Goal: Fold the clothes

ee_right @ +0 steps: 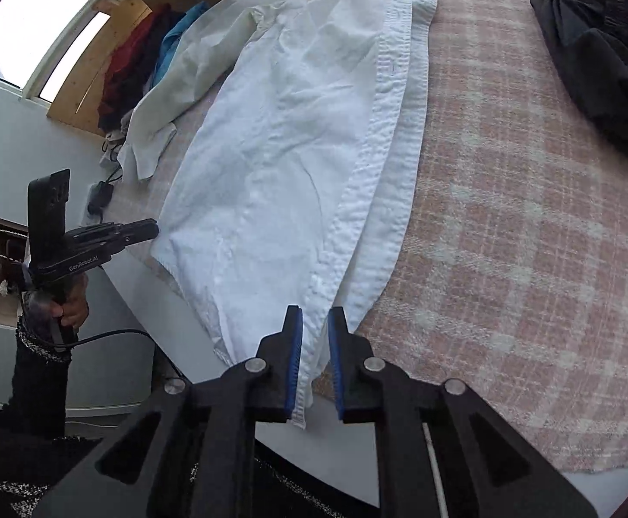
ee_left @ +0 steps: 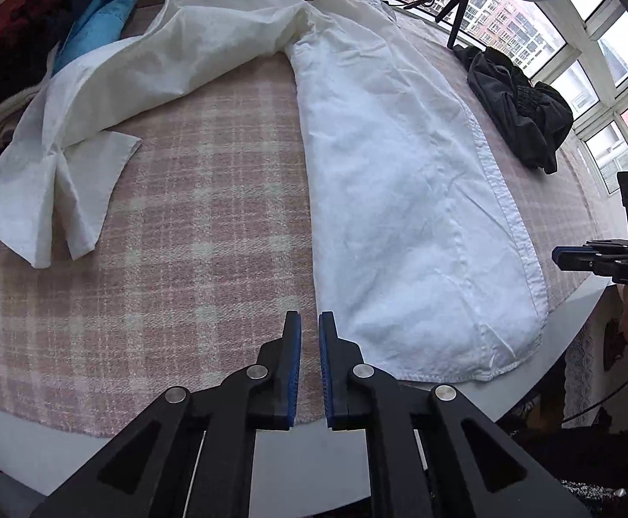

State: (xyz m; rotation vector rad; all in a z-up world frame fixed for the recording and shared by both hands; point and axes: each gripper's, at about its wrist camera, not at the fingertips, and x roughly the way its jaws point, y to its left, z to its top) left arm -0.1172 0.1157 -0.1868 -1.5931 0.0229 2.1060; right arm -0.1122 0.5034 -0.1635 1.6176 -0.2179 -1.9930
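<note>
White shirt halved lengthwise on the plaid-covered table, both claws at its hem end

Shirt lies body doubled, one sleeve splayed left. Left claw narrow, empty, off the hem; right claw narrow, placket corner between its pads, not clamped. Risk: pinching one layer only drags the halves out of line

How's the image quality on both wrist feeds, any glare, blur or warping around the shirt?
Left wrist view: sharp, even daylight, white shirt well exposed, windows bright but readable, strong fisheye bending at the edges. Right wrist view: window blown out white, shirt placket still crisp, dark garment loses detail in shadow.
</note>
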